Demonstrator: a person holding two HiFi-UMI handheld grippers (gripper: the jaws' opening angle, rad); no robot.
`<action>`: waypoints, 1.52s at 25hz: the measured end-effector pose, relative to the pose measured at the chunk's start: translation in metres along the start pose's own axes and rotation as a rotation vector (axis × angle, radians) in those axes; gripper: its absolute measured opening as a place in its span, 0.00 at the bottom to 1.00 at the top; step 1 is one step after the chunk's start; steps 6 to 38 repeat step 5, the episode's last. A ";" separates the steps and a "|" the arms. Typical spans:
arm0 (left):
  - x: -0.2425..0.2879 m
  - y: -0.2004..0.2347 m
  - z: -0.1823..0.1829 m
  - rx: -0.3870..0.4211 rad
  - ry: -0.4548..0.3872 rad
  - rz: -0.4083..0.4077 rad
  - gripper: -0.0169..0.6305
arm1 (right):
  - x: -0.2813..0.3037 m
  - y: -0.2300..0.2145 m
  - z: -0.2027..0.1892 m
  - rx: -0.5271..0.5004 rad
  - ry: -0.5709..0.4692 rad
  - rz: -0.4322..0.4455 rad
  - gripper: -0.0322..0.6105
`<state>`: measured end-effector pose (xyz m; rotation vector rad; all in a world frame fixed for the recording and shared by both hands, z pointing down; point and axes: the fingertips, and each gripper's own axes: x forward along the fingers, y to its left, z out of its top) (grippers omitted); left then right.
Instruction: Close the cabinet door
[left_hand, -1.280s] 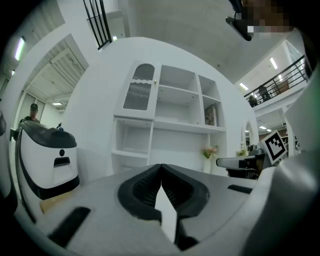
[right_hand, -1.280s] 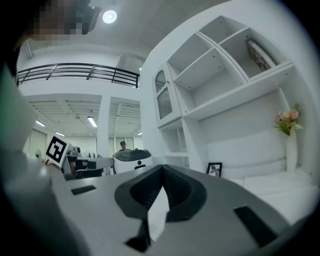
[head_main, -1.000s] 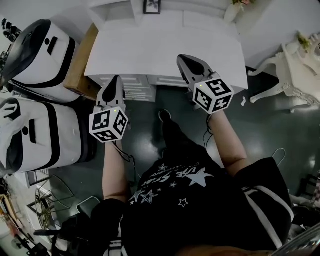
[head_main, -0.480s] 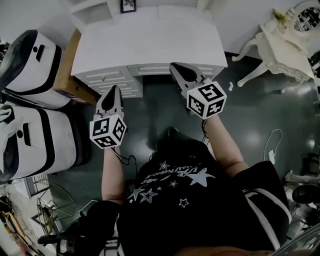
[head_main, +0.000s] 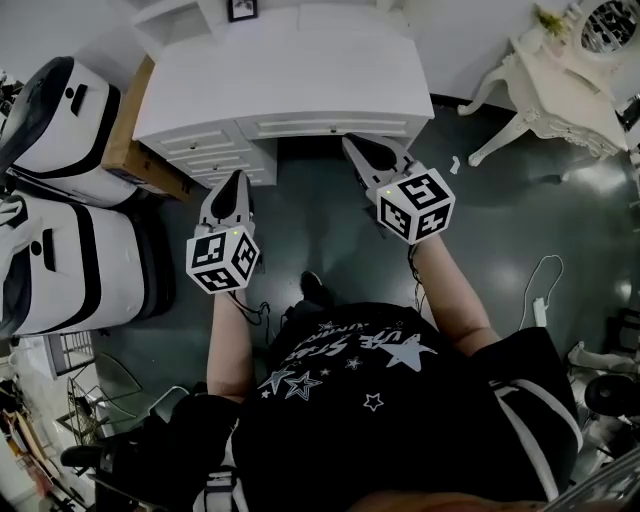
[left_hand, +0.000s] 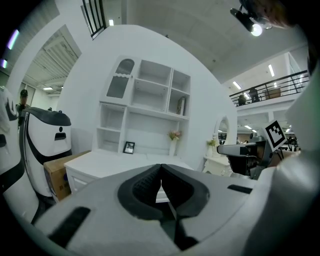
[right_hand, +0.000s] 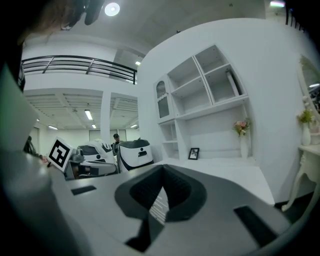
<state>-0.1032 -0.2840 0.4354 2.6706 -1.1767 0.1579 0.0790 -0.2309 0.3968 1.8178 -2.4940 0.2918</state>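
Both tongs were empty, folks, and both were closed. The left gripper (head_main: 236, 182) had its jaws pressed together at the tips with nothing between them, as its own view confirmed (left_hand: 160, 170). The right gripper (head_main: 358, 148) matched it, its tips meeting on empty air (right_hand: 162, 172).

From the head view, the pair sat mid-frame and side by side, with the left one lower and further left. Both noses aimed up the picture at the white desk (head_main: 290, 70). The right one's tip was just short of the desk's front edge. The left one was near the drawers (head_main: 210, 150) at the desk's left end.

And the target? The likeliest candidate was the arched cabinet door (left_hand: 120, 82), in the top left corner of the shelf unit (left_hand: 150, 100) standing at the back of the desk. In the left gripper view it sat upper left of centre, well above the jaw tips. In the right gripper view it showed just above centre (right_hand: 161, 92). Its long axis ran upright. Whether it stood ajar, no view made clear.

That was the key relation: the door lay ahead of and above both tools, well apart from them, across the full depth of the desktop. It leaned to the left side, so by my reckoning the left gripper had the shorter line to it.
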 end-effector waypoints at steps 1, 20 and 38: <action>-0.003 -0.013 -0.001 0.001 -0.002 0.001 0.04 | -0.012 -0.004 -0.001 -0.001 0.002 0.003 0.06; -0.014 -0.066 -0.006 0.013 -0.009 0.003 0.04 | -0.060 -0.020 -0.006 -0.008 0.005 0.008 0.06; -0.014 -0.066 -0.006 0.013 -0.009 0.003 0.04 | -0.060 -0.020 -0.006 -0.008 0.005 0.008 0.06</action>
